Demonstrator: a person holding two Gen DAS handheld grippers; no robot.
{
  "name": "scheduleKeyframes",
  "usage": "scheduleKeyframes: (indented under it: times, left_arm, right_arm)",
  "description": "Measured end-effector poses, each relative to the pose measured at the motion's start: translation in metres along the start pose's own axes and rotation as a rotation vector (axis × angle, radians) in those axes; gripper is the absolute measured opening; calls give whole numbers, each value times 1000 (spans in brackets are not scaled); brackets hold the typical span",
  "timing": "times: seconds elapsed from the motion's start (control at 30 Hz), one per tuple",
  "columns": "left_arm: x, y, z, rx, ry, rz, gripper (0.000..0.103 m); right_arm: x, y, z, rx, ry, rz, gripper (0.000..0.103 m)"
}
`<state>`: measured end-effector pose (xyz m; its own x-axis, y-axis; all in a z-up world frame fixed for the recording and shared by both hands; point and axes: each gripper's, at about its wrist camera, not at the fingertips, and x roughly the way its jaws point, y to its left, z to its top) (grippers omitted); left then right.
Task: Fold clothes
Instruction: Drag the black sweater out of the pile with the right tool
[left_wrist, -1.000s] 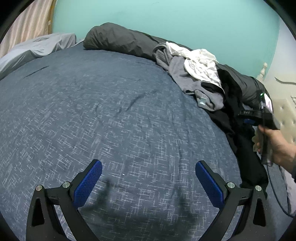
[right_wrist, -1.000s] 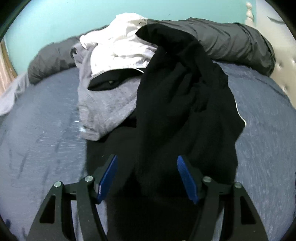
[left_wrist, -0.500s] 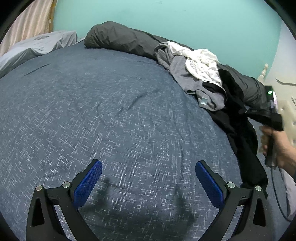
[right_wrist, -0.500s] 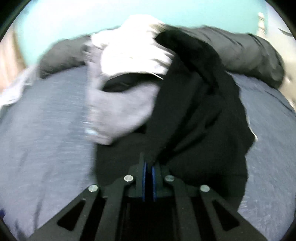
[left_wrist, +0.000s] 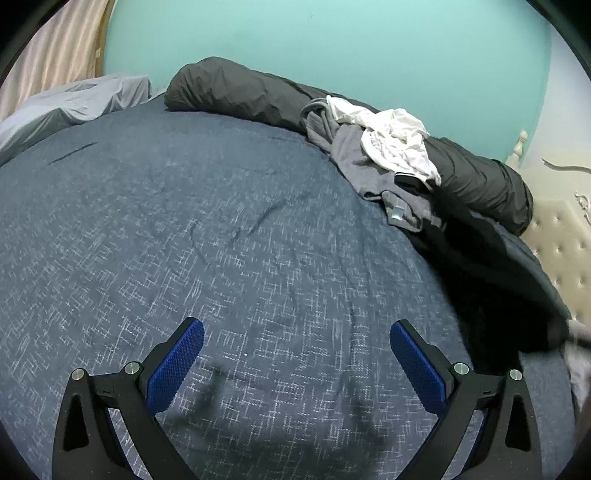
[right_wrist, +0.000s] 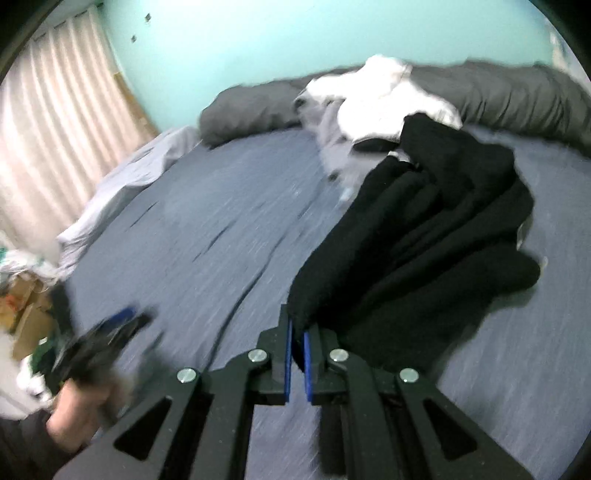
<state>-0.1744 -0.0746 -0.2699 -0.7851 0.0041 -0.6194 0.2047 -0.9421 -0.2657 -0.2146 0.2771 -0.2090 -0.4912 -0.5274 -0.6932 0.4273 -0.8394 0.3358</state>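
Observation:
A black garment (right_wrist: 417, 240) trails across the blue bedspread (right_wrist: 207, 229), and my right gripper (right_wrist: 297, 332) is shut on its near edge, pulling it out from the clothes pile. In that pile, a grey garment (left_wrist: 354, 166) and a white garment (left_wrist: 395, 144) lie bunched against a dark rolled duvet (left_wrist: 236, 92). The black garment (left_wrist: 491, 280) also shows in the left wrist view, stretched along the right side. My left gripper (left_wrist: 295, 354) hovers open over bare bedspread (left_wrist: 184, 229), with nothing between its blue pads. A blurred hand (right_wrist: 77, 406) holds the left gripper (right_wrist: 110, 332) at the lower left of the right wrist view.
A teal wall (left_wrist: 332, 48) runs behind the bed. A cream tufted headboard (left_wrist: 561, 243) stands at the right, a pale curtain (right_wrist: 55, 122) and a grey pillow (left_wrist: 74, 99) at the left. Clutter and boxes (right_wrist: 26, 295) sit beside the bed.
My right gripper closed on the black garment's edge, then swung back and leftward, dragging the garment out of the pile. The left gripper stayed put and open.

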Motion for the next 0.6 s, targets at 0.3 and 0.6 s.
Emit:
scheduleKeyframes:
  times: [0.3,0.6]
  left_arm:
    - [-2,0,-1,5,1,-9,103]
    - [-2,-6,-1,15,8,-27,103]
  right_arm:
    - [-25,-17,-77,209,32,11,8]
    - [-63,-68,-41,334,-190,-123,46]
